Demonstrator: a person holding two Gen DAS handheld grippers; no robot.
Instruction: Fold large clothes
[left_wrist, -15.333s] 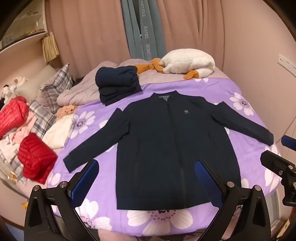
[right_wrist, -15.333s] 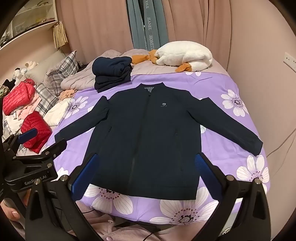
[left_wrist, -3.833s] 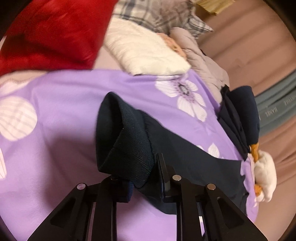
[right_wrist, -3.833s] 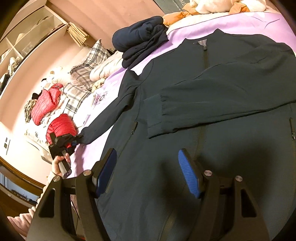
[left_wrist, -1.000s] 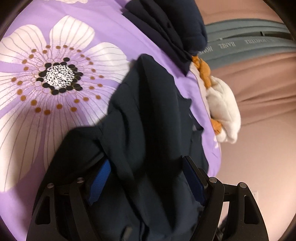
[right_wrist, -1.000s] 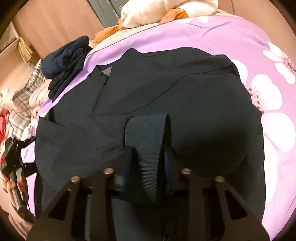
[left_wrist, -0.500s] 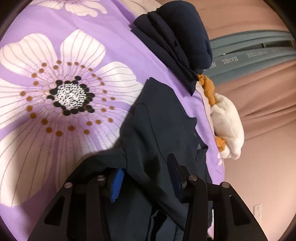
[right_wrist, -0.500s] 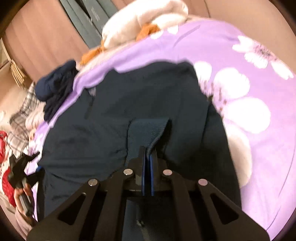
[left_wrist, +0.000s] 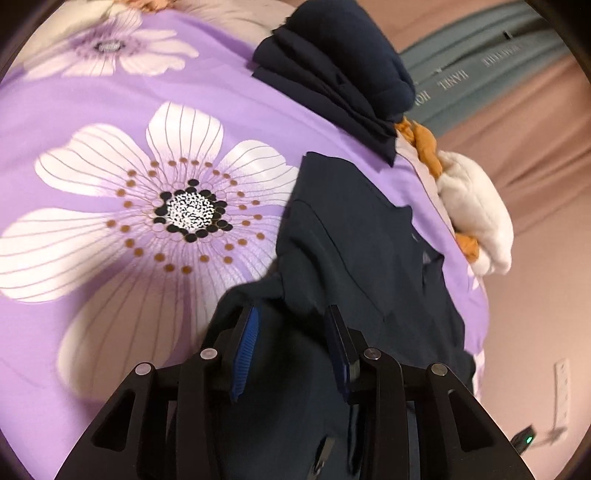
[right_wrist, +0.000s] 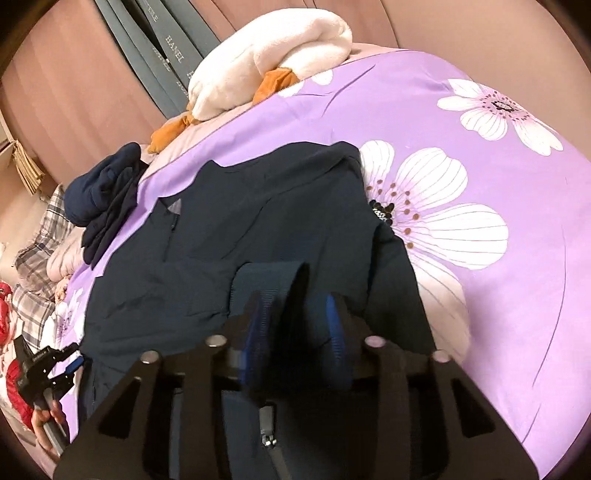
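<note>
A dark navy jacket lies on the purple flowered bedspread with both sleeves folded across its front. My right gripper is open, its blue pads either side of the ribbed cuff lying on the jacket's chest. My left gripper is open low over the jacket's left edge, a fold of fabric between its jaws. It also shows in the right wrist view, at the jacket's far side.
A folded navy garment and a white plush toy lie near the head of the bed. Plaid pillows and red jackets sit at the left. Curtains hang behind.
My right gripper, shut on the cuff half a second ago, has opened and let it rest on the jacket. My left gripper has stayed partly open and moved slightly over the jacket's edge.
</note>
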